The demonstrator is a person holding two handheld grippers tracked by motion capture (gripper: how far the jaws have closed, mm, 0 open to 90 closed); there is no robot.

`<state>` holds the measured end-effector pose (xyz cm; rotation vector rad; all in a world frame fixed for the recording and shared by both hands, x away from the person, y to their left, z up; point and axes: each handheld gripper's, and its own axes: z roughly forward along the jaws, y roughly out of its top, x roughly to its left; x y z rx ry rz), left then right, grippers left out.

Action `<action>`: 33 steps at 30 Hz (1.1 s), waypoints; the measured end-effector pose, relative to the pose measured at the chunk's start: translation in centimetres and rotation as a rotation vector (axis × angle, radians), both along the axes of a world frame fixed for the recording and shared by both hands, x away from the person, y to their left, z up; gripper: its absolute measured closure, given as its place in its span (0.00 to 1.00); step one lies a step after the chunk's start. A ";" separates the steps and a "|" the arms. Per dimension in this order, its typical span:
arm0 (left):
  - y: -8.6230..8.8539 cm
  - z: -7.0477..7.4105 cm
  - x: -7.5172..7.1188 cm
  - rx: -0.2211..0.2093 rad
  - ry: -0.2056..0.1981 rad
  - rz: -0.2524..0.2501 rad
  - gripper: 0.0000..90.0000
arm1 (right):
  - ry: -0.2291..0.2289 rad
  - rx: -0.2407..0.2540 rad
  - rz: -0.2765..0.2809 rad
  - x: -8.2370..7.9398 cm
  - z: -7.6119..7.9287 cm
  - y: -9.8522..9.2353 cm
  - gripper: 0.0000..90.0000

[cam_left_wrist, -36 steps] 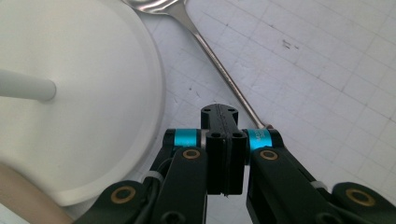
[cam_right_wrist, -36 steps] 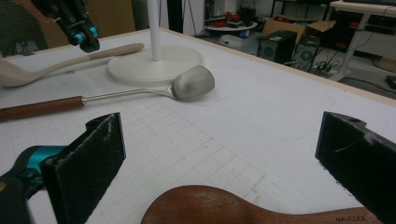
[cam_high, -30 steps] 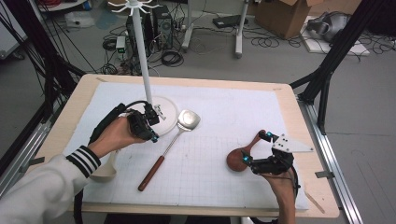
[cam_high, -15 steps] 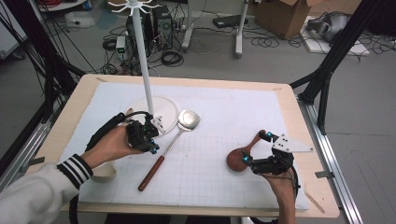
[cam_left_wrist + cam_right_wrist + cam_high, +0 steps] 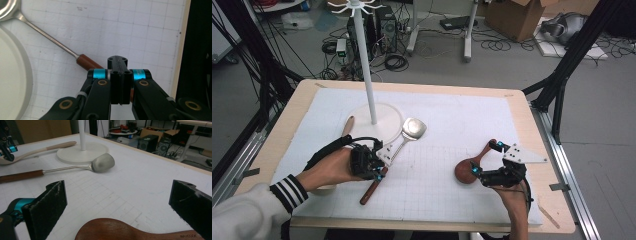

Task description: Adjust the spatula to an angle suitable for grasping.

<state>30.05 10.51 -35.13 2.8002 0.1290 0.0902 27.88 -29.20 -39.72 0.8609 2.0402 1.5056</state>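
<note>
Moved: left hand-held gripper (image 5: 379,162) has come down and toward the near edge, from beside the stand's base onto the spatula's handle; right hand-held gripper (image 5: 486,162) unchanged.
Worktop (image 5: 302,107): wooden board under a white gridded mat.
Stand (image 5: 364,65): white pole on a round base, hooks on top, far left of mat.
Spatula (image 5: 404,140): lies flat, metal blade touching the stand's base, thin steel shank, brown wooden handle (image 5: 86,62) pointing to the near edge.
Pale spoon (image 5: 348,125): left of the base, mostly behind the left arm.
Dark spoon (image 5: 468,167): wood, right side of mat, bowl toward the near edge.
Left state: jaws fully closed on themselves, nothing between them, tips poised right over the wooden handle; contact can't be told.
Right state: jaws wide open, straddling the dark spoon (image 5: 130,231), pads clear of it.
Handling (judgement): spatula rigid, light, blade-heavy; steel shank thin and slippery, so grip the wooden handle near the shank end. Jaws must open first.
Writing: faint stamp on the dark spoon's handle, unreadable. No brands seen.
</note>
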 end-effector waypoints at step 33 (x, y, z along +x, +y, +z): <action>-1.2 -3.8 -2.5 0.165 0.016 -0.139 1.00 | -0.002 0.004 -0.001 0.0 0.0 0.0 0.01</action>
